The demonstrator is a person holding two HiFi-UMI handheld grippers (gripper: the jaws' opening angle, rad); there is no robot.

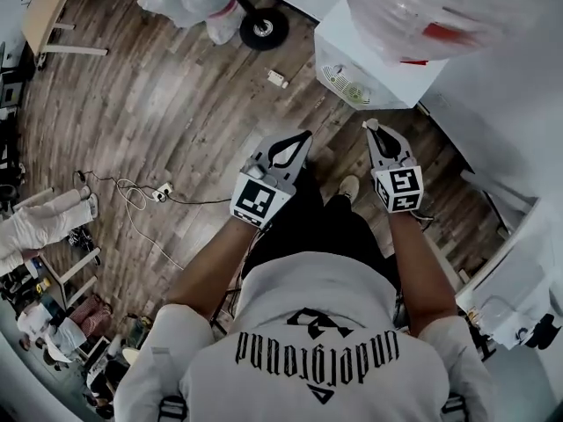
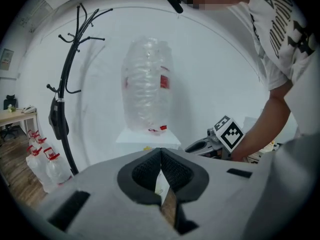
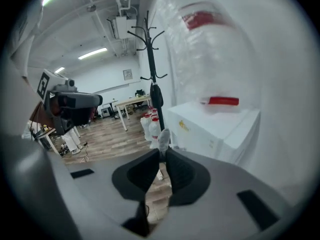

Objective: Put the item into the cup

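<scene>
Showing item [image 3: 163,138]: small grey piece, nipped at the tips of my right gripper [image 3: 161,153], above the wooden floor [image 1: 176,104].
Left gripper [image 2: 160,151]: I see its jaws closed, tips meeting.
Beyond: white cabinet [image 3: 215,129] topped by a clear plastic bundle [image 3: 210,59].

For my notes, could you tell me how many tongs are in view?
2: left tongs over the floor, shut; right tongs near the white dispenser, pinching a pale item.

Pale item [image 3: 163,138] in right tool [image 3: 162,152]
</scene>
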